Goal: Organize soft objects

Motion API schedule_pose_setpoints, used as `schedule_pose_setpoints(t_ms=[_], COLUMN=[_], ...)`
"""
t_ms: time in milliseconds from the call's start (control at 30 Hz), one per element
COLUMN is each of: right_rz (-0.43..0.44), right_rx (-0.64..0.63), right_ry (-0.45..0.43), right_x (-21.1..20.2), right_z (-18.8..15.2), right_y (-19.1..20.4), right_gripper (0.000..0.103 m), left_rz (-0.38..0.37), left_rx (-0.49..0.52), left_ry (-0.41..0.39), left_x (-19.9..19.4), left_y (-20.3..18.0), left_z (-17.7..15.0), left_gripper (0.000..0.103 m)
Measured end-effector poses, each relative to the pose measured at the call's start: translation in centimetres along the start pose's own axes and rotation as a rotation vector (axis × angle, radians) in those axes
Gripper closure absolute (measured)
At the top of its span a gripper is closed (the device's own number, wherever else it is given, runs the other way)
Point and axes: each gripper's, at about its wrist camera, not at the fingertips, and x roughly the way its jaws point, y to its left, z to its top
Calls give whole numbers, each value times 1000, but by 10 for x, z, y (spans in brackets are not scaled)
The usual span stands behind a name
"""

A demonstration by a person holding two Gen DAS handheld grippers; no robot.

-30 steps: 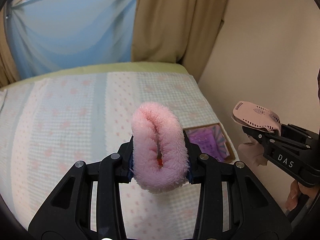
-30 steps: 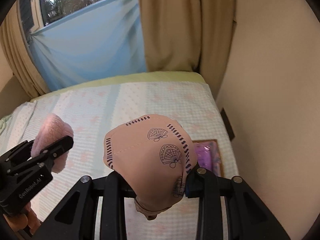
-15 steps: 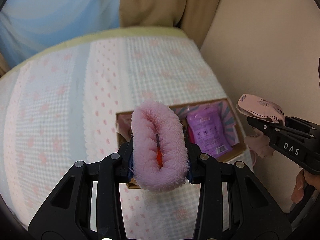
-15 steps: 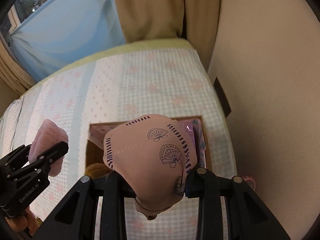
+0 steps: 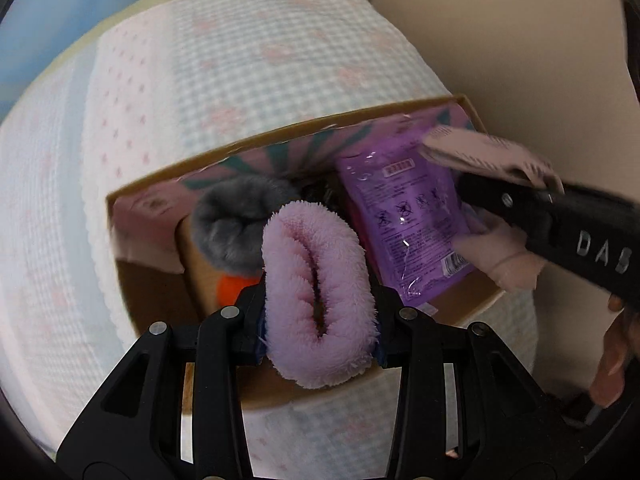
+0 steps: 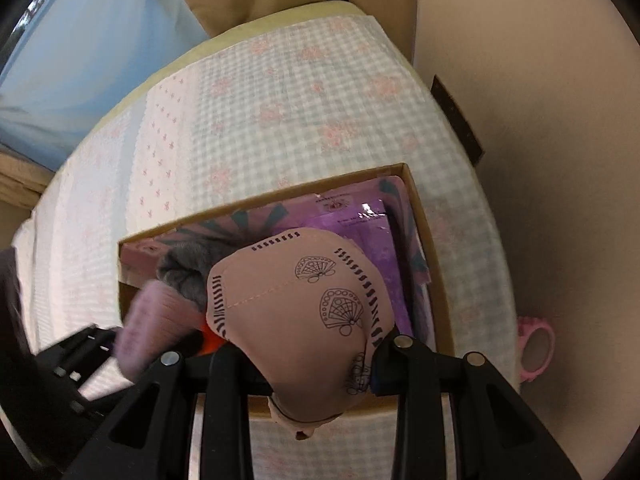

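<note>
L gripper (image 5: 318, 316) clamps pink fluffy sock (image 5: 318, 300), R gripper (image 6: 304, 354) clamps printed mask (image 6: 296, 312), both over box (image 6: 420, 216) (already crowded); items may snag.

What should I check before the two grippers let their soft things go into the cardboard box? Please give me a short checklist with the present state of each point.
1. Left gripper grips the pink fluffy item: ok, clamped between both fingers.
2. Right gripper grips the beige printed pouch: ok.
3. Both items are above the cardboard box: ok, the open box lies under them in both views.
4. Free room under the pink item: cannot tell; a grey fluffy item and something orange lie close behind it.
5. Free room under the pouch: cannot tell; the purple packet fills that side.
6. The grippers stay apart: ok.
</note>
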Motion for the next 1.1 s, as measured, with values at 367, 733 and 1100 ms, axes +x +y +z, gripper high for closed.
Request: schedule_pose_setpoints(t_ms=[367, 733, 1100], right_rz=[33, -4, 15], right_rx=[-47, -8, -73], right_ry=[60, 35, -73], right_x=[22, 7, -74], right_z=[20, 10, -20], right_y=[4, -2, 48], right_gripper=[1, 1, 1], left_rz=[-28, -20, -3], left_rx=[43, 12, -9], left_ry=[36, 17, -139], left_x=[1, -19, -130], left_y=[7, 23, 44], left_z=[-2, -8, -35], left_gripper=[0, 0, 0])
